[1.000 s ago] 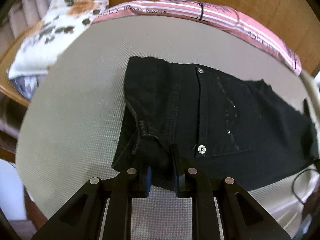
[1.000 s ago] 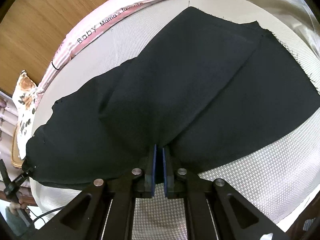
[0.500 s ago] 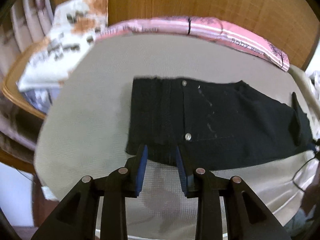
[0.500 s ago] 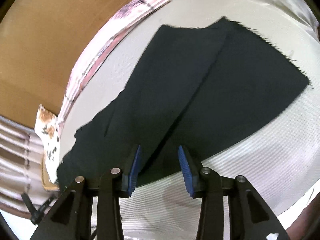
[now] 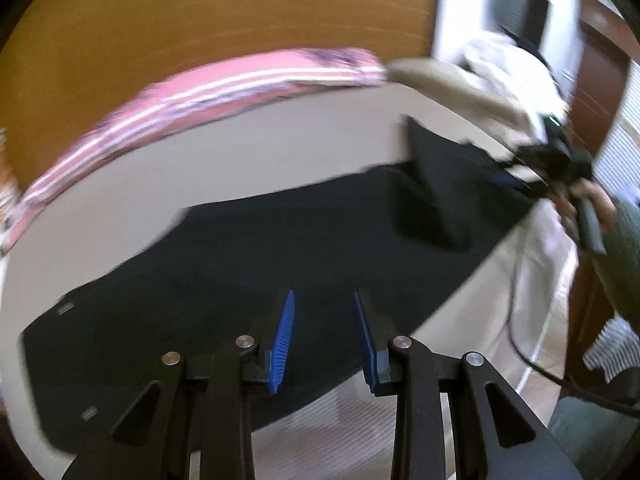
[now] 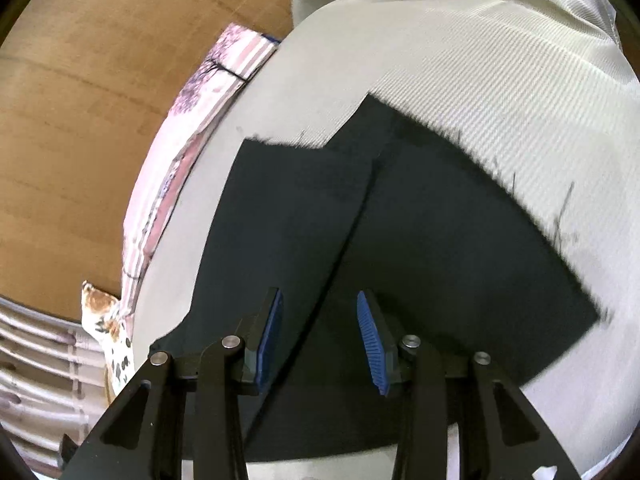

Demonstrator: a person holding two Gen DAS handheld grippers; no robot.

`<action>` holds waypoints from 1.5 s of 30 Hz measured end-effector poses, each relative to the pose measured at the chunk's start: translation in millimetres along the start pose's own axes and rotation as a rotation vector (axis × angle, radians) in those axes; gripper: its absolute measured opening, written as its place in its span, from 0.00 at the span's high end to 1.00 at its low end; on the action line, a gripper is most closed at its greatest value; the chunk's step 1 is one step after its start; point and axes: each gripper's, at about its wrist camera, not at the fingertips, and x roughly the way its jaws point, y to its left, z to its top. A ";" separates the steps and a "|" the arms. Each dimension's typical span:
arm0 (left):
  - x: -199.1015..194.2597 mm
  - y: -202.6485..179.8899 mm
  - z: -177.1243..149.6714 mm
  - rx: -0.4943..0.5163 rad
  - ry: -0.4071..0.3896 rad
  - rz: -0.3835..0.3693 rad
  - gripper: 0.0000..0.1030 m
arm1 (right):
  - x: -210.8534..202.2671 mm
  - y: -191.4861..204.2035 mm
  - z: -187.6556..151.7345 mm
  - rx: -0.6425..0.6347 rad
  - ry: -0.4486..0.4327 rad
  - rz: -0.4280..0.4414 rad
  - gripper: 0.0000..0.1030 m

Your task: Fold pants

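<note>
Left gripper [image 5: 324, 334]: black angular linkage arms, triangular cutouts showing in the outer ones, four silver pivot screws [image 5: 245, 341] sitting across the top. Fingers are wearing blue ribbed pads [image 5: 285, 340] on the inner faces. Right gripper [image 6: 320, 336]: same build, black arms, silver screws, blue ribbed pads [image 6: 370, 342]. In the left wrist view the other unit is showing as a blurred black body with a small green light [image 5: 554, 121]. A bare-skinned hand [image 5: 580, 200] is wrapping its black handle; grey-green ribbed sleeve [image 5: 626, 240] is covering the wrist. Black cable [image 5: 516, 320] is trailing down from it.
</note>
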 end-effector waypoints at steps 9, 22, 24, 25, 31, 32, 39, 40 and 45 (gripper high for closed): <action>61.4 -73.6 9.0 0.166 0.081 -0.099 0.69 | 20.3 -7.8 43.0 -0.009 -0.007 0.017 0.66; 100.6 -116.0 20.5 0.233 0.114 -0.214 0.69 | 32.3 -13.1 62.1 0.001 0.019 0.104 0.91; 107.5 -121.8 22.9 0.240 0.123 -0.226 0.69 | 31.3 -13.5 62.0 0.005 0.020 0.111 0.91; 110.9 -124.1 23.5 0.245 0.125 -0.226 0.69 | 31.4 -13.6 62.1 0.008 0.021 0.114 0.91; 124.8 -131.4 29.7 0.255 0.121 -0.210 0.78 | 29.9 -13.6 62.1 0.013 0.025 0.134 0.91; 126.0 -132.3 30.8 0.258 0.118 -0.201 0.84 | 29.6 -14.3 62.3 0.017 0.025 0.136 0.91; 128.2 -130.9 33.2 0.245 0.115 -0.201 0.90 | 36.4 -25.8 67.8 0.047 0.019 0.126 0.88; 128.0 -131.1 32.6 0.245 0.115 -0.200 0.90 | 37.4 -26.4 69.4 0.050 0.016 0.128 0.88; 128.0 -130.9 33.1 0.236 0.117 -0.200 0.90 | 35.5 -17.5 77.1 0.023 0.009 0.104 0.89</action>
